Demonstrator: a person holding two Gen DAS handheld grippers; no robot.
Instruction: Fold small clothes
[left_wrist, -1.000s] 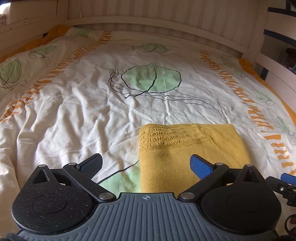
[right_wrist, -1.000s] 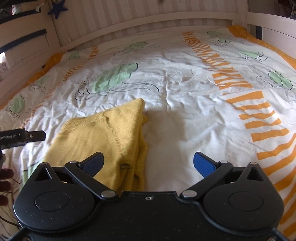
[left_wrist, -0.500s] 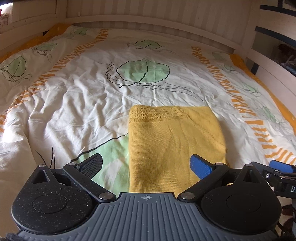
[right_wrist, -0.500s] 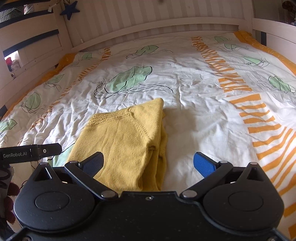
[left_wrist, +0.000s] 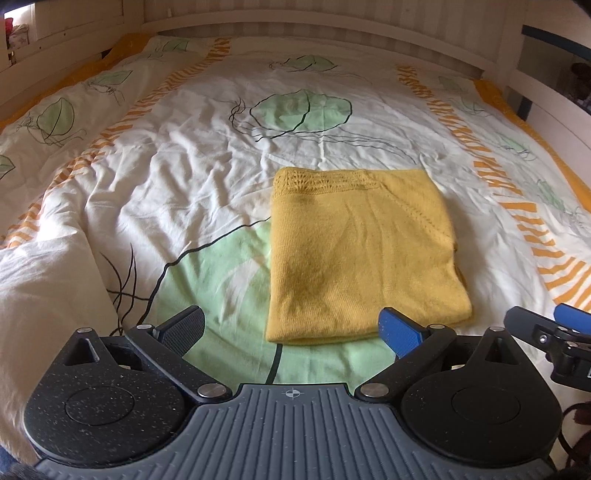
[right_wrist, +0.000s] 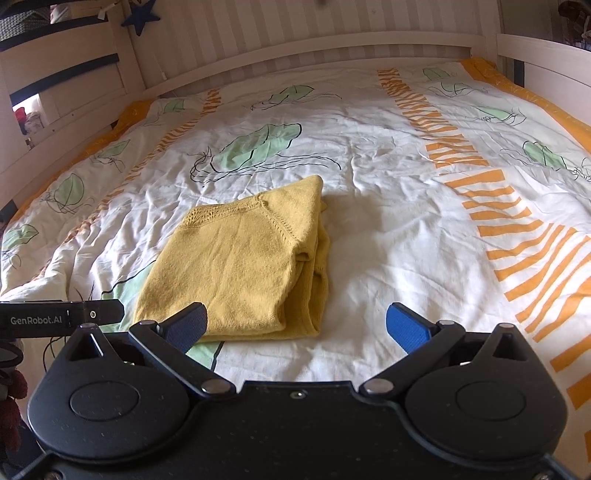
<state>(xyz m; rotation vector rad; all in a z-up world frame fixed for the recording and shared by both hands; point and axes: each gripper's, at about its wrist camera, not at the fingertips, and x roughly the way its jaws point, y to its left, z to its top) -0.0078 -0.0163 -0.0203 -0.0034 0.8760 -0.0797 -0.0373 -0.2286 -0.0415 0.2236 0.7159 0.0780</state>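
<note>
A yellow knitted garment (left_wrist: 364, 254) lies folded into a flat rectangle on the bed cover, its lace-knit edge at the far side. It also shows in the right wrist view (right_wrist: 245, 258), left of centre, with stacked layers along its right edge. My left gripper (left_wrist: 291, 330) is open and empty, just short of the garment's near edge. My right gripper (right_wrist: 297, 326) is open and empty, with the garment's near right corner between its fingers, apart from them. The right gripper's tip (left_wrist: 554, 328) shows at the right edge of the left wrist view.
The white bed cover (left_wrist: 177, 173) with green leaf prints and orange stripes is wrinkled and covers the whole bed. A white wooden bed rail (right_wrist: 314, 48) runs along the far side, with side rails (right_wrist: 66, 92) left and right. The left gripper's body (right_wrist: 59, 317) shows at the left.
Both grippers have pulled back and up from the garment, so it now lies further ahead and fully in view. The garment lies still and folded.
</note>
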